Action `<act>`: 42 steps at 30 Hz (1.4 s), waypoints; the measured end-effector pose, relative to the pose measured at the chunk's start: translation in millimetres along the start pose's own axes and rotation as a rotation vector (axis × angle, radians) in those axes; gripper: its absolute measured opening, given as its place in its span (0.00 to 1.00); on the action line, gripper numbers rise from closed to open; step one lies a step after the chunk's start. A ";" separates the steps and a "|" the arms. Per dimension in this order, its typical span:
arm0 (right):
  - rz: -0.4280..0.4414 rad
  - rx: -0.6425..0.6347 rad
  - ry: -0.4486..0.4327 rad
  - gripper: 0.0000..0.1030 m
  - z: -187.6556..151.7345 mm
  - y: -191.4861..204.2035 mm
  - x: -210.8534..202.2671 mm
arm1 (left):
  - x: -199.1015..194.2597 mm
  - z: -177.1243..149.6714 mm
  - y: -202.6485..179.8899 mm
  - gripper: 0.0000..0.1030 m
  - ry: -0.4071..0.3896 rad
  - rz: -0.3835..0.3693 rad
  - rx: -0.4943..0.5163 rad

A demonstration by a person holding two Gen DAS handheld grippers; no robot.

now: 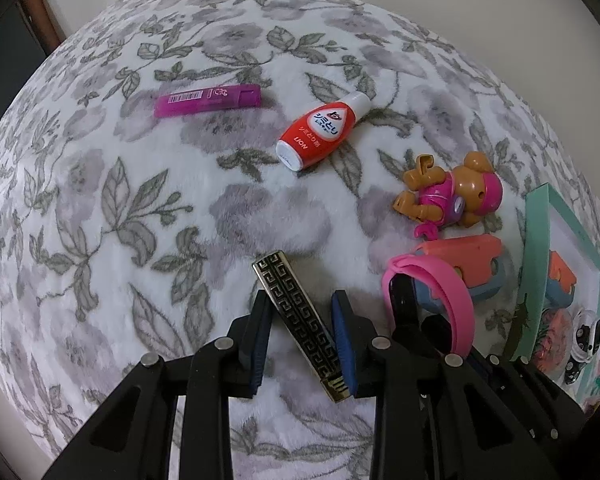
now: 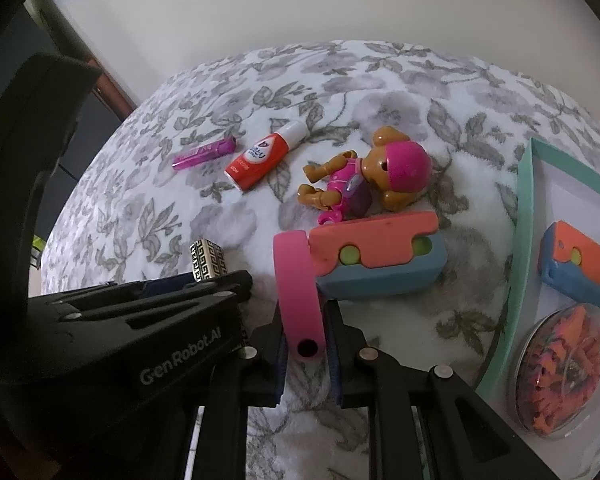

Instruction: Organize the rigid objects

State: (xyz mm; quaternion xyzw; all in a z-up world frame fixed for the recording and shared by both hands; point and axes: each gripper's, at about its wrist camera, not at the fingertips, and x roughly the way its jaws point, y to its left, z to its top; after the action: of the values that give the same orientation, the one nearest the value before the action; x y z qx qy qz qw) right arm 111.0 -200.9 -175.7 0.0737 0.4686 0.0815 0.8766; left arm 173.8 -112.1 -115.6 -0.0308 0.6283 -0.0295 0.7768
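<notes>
The left gripper (image 1: 304, 344) is clamped on a black-and-gold patterned bar (image 1: 298, 326), which lies slanted between its blue pads on the floral blanket (image 1: 140, 208). Just beside it, the right gripper (image 2: 306, 344) is pinched shut on a pink wristband (image 2: 298, 296) that touches an orange-and-blue block toy (image 2: 376, 260). Beyond the block toy lies a toy dog figure (image 2: 364, 176), then a red stain-remover bottle (image 1: 320, 132) and a purple tube (image 1: 208, 100). A teal-rimmed tray (image 2: 520, 232) sits at the blanket's right edge.
</notes>
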 end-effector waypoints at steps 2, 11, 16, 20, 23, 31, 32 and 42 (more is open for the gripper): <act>-0.001 0.003 0.000 0.18 0.2 0.5 -0.3 | 1.3 2.4 3.0 0.28 0.004 -0.010 -0.013; 0.009 0.007 -0.030 0.16 6.8 3.3 -13.7 | 2.2 9.3 21.6 0.16 0.030 -0.081 -0.090; 0.018 0.019 -0.061 0.16 12.0 0.9 -26.8 | -3.0 14.2 27.7 0.15 0.023 -0.120 -0.110; 0.031 0.041 -0.107 0.16 18.1 -4.5 -45.5 | -18.1 21.5 29.7 0.15 -0.012 -0.149 -0.124; 0.029 0.045 -0.149 0.16 22.7 -7.8 -62.0 | -36.1 24.2 37.0 0.15 -0.041 -0.184 -0.127; -0.034 0.077 -0.293 0.16 32.7 -25.3 -126.0 | -104.8 33.1 24.6 0.15 -0.194 -0.293 -0.095; -0.055 0.077 -0.310 0.16 33.1 -27.8 -134.8 | -115.5 33.2 21.0 0.15 -0.219 -0.310 -0.084; -0.257 0.149 -0.381 0.16 23.7 -74.3 -205.3 | -163.8 20.9 -39.0 0.15 -0.318 -0.409 0.071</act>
State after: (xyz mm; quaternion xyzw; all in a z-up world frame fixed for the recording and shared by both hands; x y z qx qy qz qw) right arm 23.9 -318.2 -11.7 0.0918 0.3050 -0.0809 0.9445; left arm 159.9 -136.9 51.6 -0.1339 0.4776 -0.2028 0.8443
